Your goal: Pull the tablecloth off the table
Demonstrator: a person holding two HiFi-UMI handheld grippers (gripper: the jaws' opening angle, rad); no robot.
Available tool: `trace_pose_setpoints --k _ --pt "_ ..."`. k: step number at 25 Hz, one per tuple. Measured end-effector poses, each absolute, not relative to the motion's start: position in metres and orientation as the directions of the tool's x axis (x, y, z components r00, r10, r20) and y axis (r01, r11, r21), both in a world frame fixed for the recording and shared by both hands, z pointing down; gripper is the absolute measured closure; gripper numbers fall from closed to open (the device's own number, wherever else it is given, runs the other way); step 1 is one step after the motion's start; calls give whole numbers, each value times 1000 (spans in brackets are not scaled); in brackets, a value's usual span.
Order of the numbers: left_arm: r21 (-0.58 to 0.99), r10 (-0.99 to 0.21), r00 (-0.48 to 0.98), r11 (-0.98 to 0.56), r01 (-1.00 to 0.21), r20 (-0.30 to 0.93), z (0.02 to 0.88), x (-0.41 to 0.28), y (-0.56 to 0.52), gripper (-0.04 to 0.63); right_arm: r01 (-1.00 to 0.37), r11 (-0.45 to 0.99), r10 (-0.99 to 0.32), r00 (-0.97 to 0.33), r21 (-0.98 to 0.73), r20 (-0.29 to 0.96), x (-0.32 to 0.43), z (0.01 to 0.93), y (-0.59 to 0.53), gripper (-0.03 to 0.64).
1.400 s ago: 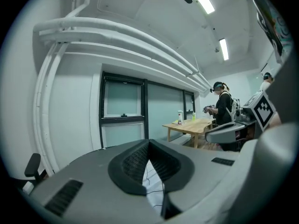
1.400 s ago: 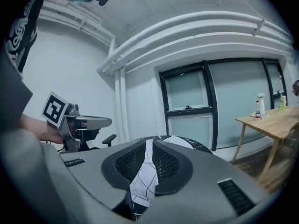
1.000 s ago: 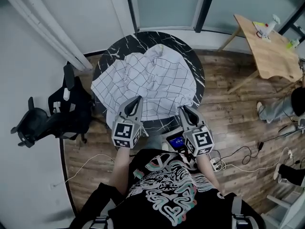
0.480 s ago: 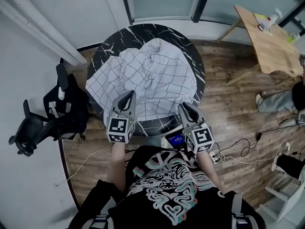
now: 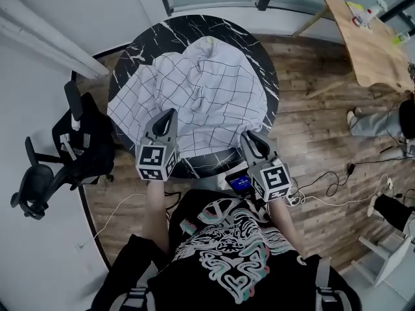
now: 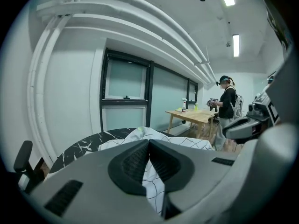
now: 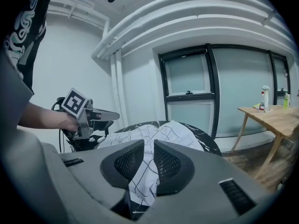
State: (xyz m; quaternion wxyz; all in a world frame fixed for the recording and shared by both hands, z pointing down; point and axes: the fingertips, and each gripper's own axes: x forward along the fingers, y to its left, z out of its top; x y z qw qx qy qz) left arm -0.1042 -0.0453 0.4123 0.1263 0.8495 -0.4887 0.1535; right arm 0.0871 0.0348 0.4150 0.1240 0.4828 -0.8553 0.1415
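A white checked tablecloth (image 5: 201, 96) lies bunched on the round black marble table (image 5: 146, 41), its near edge hanging over the rim towards me. My left gripper (image 5: 170, 114) sits at the cloth's near left edge. Its jaws are shut, and a strip of tablecloth (image 6: 156, 190) runs out from between the pads. My right gripper (image 5: 247, 137) is at the near right edge. Its jaws are opening: a narrow gap shows between the pads (image 7: 170, 164), with tablecloth (image 7: 140, 181) lying loose in it.
A black office chair (image 5: 58, 164) stands left of the table. A wooden table (image 5: 369, 44) with bottles is at the upper right. Cables (image 5: 324, 196) trail across the wooden floor on the right. A person (image 6: 229, 108) stands by the wooden table.
The table sits a little higher in the head view. My left gripper has drifted slightly left along the cloth's near edge. The cloth lies about as before.
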Motion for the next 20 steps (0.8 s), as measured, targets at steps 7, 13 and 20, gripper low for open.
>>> trace_pose_setpoints --k 7,13,20 --pt "61 -777 464 -487 -871 425 429 -111 -68 541 -838 533 -750 -532 -116 394 79 429 26 486" --pt "63 -759 455 -485 -872 465 445 -116 -82 517 -828 545 -726 -544 -129 420 76 442 20 443" --pt "109 -730 471 -486 -867 495 461 -116 -94 493 -810 568 -683 -562 -145 467 68 457 22 371"
